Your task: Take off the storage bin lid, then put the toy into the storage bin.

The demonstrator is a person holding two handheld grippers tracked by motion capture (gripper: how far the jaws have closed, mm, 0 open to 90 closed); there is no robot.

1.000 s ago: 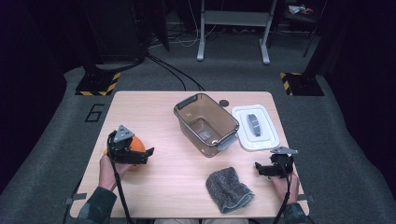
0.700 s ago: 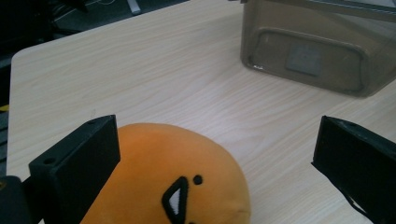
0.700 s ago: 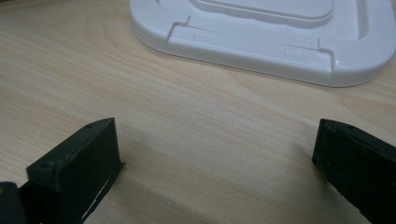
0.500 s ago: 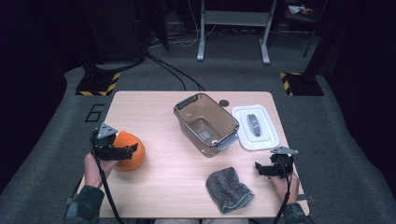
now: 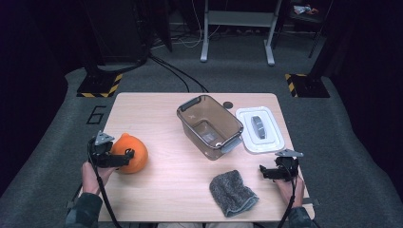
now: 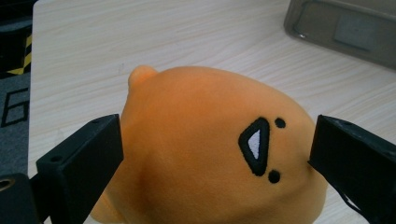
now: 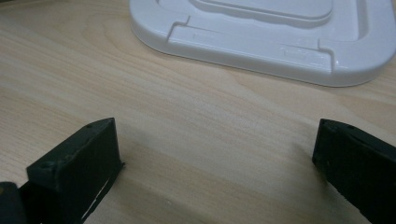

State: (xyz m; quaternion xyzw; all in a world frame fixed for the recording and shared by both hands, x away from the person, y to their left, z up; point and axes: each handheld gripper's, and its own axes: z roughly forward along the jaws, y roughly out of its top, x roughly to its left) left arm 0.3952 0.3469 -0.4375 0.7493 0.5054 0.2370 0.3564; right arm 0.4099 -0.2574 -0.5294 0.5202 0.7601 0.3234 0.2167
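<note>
Here's the worktop, pale wood grain, squared off on a grey carpeted floor. On its near left sits an orange plush toy, round, with a stitched black face showing in the left gripper view. In the middle, a clear brownish plastic container stands open, set at an angle. Just to its right, touching or almost touching its near corner, a white lid lies flat, its rim seen close in the right gripper view. Near the front edge, right of centre, a grey cloth lies crumpled. A small dark disc rests at the far edge, beyond the container.
</note>
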